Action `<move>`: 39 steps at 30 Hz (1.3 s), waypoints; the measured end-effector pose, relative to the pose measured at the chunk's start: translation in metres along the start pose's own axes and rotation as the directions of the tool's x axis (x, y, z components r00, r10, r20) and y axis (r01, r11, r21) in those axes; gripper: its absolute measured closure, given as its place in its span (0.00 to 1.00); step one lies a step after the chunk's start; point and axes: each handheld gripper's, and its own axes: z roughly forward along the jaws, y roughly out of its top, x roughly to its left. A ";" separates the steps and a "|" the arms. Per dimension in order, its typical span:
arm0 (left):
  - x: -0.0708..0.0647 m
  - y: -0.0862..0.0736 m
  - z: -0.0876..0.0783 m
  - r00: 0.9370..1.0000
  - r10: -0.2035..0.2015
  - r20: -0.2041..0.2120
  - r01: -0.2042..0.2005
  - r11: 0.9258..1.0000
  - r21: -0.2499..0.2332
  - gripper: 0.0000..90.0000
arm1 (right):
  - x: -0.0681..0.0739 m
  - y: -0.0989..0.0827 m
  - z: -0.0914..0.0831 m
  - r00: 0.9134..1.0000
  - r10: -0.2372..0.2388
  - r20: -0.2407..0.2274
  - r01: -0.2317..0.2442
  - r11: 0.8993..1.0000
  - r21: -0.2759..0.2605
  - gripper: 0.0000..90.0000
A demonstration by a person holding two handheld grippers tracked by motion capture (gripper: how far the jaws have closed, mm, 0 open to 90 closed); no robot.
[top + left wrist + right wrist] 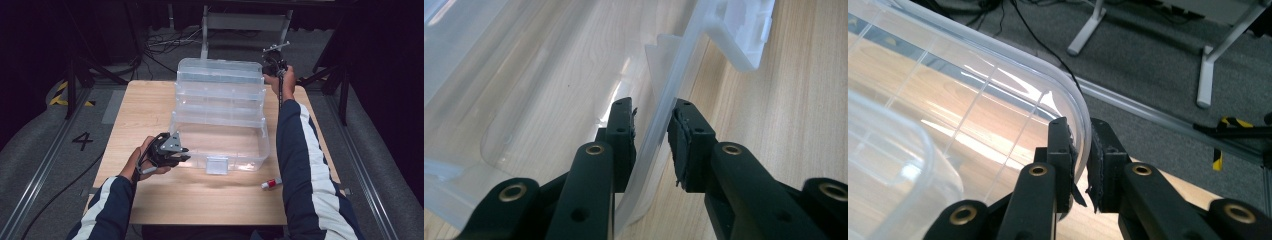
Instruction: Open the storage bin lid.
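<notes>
Your left gripper (176, 156) clamps the box (220, 115) at its near-left wall; your right gripper (270, 69) pinches the far-right lid rim, so the box spans diagonally between them.

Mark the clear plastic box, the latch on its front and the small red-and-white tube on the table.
clear plastic box (220, 107), high view, on a middle tier.
latch (217, 165), high view, on its flat face.
small red-and-white tube (270, 184), high view, on its red middle.

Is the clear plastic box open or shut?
Open: the clear plastic box has its tiered trays stepped back, and the bottom compartment lies uncovered and empty.
</notes>
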 end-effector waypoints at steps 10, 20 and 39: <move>0.000 -0.001 0.002 1.000 -0.003 0.006 0.003 1.000 -0.009 0.80 | -0.004 -0.007 0.014 1.000 0.011 -0.015 -0.010 0.998 0.068 0.88; -0.001 0.001 0.002 1.000 -0.001 0.021 0.002 1.000 -0.014 0.82 | -0.008 -0.007 0.006 0.999 0.027 -0.037 -0.025 0.999 0.048 0.86; -0.004 0.002 0.003 1.000 0.005 0.022 -0.005 1.000 -0.014 0.83 | -0.006 -0.003 -0.024 0.999 -0.002 -0.034 0.002 1.000 -0.001 0.75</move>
